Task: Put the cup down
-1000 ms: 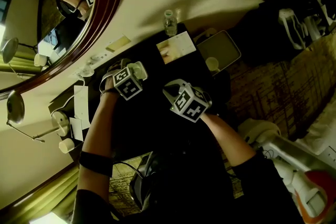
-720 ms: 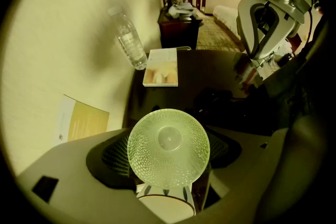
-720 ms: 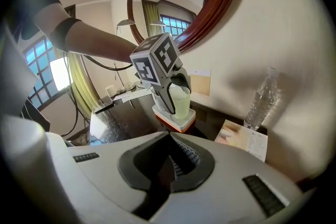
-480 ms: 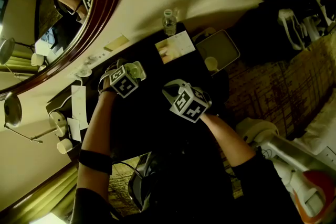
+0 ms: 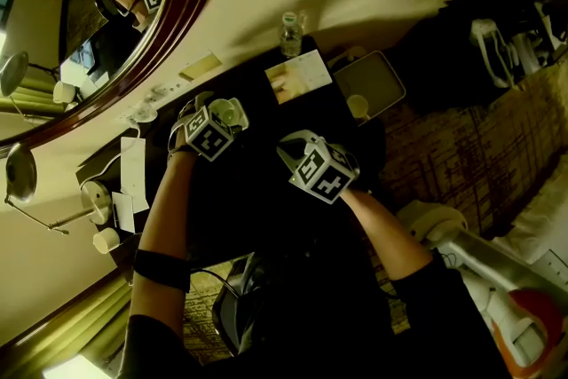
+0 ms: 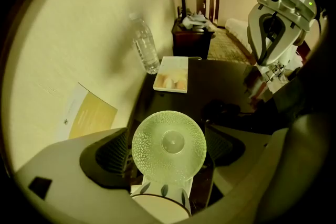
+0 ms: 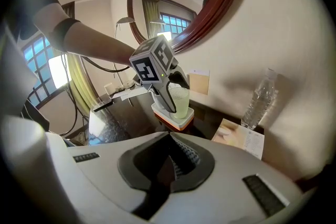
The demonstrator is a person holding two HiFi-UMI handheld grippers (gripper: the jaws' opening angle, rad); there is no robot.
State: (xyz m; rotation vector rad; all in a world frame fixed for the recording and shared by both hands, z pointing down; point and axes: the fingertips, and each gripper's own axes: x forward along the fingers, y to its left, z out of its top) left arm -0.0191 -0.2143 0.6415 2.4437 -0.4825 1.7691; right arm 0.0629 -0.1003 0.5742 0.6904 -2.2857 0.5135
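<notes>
STATE: left hand-held gripper (image 6: 167,152) wide, jaws just been opening, clear of cup (image 7: 179,101) standing between them on tray (image 7: 178,119) | right hand-held gripper (image 7: 169,165) closed, empty | RISK: if you drift sideways while withdrawing, a jaw may tip the cup off the tray.

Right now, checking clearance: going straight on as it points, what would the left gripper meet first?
Likely the cup, standing on its tray between the jaws of the left gripper, which have just been opening.
</notes>
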